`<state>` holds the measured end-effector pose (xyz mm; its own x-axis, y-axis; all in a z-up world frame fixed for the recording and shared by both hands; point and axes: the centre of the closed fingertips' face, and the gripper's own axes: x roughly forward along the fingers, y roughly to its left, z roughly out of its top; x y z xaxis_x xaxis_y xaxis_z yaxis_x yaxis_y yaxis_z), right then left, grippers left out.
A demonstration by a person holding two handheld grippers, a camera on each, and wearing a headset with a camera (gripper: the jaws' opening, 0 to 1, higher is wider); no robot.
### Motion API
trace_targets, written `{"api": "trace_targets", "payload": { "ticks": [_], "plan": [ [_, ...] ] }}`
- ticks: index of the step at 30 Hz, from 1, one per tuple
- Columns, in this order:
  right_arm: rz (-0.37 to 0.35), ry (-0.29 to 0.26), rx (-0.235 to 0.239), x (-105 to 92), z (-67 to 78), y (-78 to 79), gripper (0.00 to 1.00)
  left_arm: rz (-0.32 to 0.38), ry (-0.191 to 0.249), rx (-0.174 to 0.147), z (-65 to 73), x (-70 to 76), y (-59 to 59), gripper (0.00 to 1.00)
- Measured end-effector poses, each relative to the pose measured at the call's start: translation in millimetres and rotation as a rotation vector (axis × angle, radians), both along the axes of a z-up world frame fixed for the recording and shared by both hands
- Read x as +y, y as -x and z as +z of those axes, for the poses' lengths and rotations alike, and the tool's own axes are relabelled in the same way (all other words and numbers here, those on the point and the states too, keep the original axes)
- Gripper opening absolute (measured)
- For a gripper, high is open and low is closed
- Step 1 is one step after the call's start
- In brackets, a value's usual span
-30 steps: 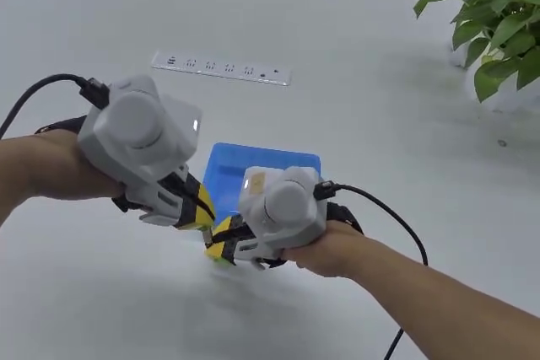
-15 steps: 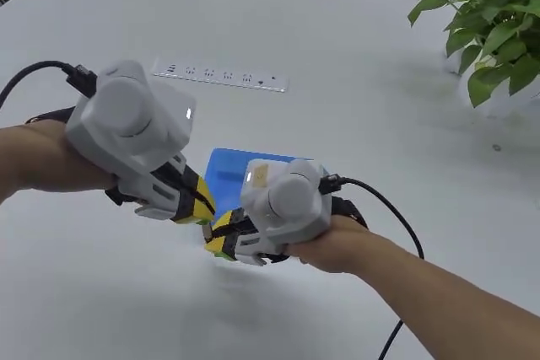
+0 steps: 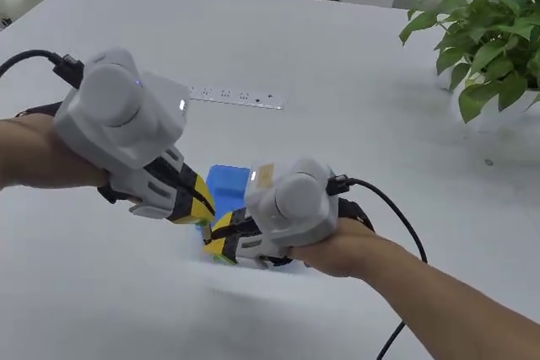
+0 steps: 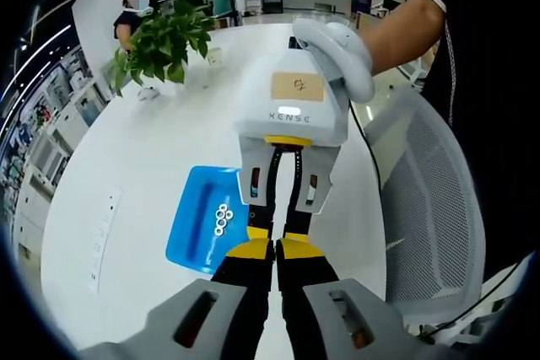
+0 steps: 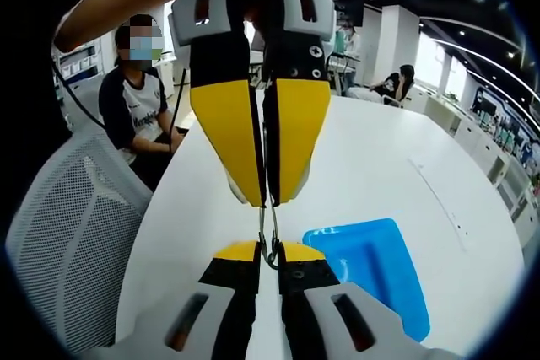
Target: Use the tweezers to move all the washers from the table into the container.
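Tweezers point(image 5: 268, 225): thin bare-metal prongs, spanning the short gap between the two pairs of yellow tips; your left gripper point(image 5: 265, 200) is pinched narrow on one end, your right gripper point(image 5: 270, 252) pinched narrow on the other; the grippers meet nose to nose just beside the blue container point(image 4: 192, 238); washers point(image 4: 222, 218), small pale rings, lie clustered inside that container on the white table point(image 3: 354, 65).

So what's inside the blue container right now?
A small cluster of washers lies inside the blue container, seen from the left gripper view. In the head view the left gripper and right gripper cover most of it.
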<state>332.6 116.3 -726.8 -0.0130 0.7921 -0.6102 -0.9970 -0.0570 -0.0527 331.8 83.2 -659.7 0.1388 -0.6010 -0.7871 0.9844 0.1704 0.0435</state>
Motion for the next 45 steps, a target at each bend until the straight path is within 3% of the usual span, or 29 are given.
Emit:
{"api": "trace_targets", "payload": {
  "ticks": [13, 22, 32, 45],
  "plan": [
    [-0.03, -0.018, -0.041, -9.4, 21.3, -16.5, 0.09, -0.031, 0.018, -0.052, 21.7, -10.1, -13.6, 0.05],
    [-0.053, -0.026, -0.063, -16.2, 30.0, -32.0, 0.09, -0.052, 0.027, -0.074, 29.4, -17.1, -25.8, 0.05],
    [-0.07, -0.021, -0.075, -22.7, 27.7, -50.1, 0.09, -0.061, 0.032, -0.092, 27.2, -23.1, -41.7, 0.05],
    [-0.075, -0.006, -0.06, -27.7, 9.4, -69.4, 0.09, -0.057, 0.035, -0.087, 9.2, -27.6, -62.5, 0.05]
  ]
}}
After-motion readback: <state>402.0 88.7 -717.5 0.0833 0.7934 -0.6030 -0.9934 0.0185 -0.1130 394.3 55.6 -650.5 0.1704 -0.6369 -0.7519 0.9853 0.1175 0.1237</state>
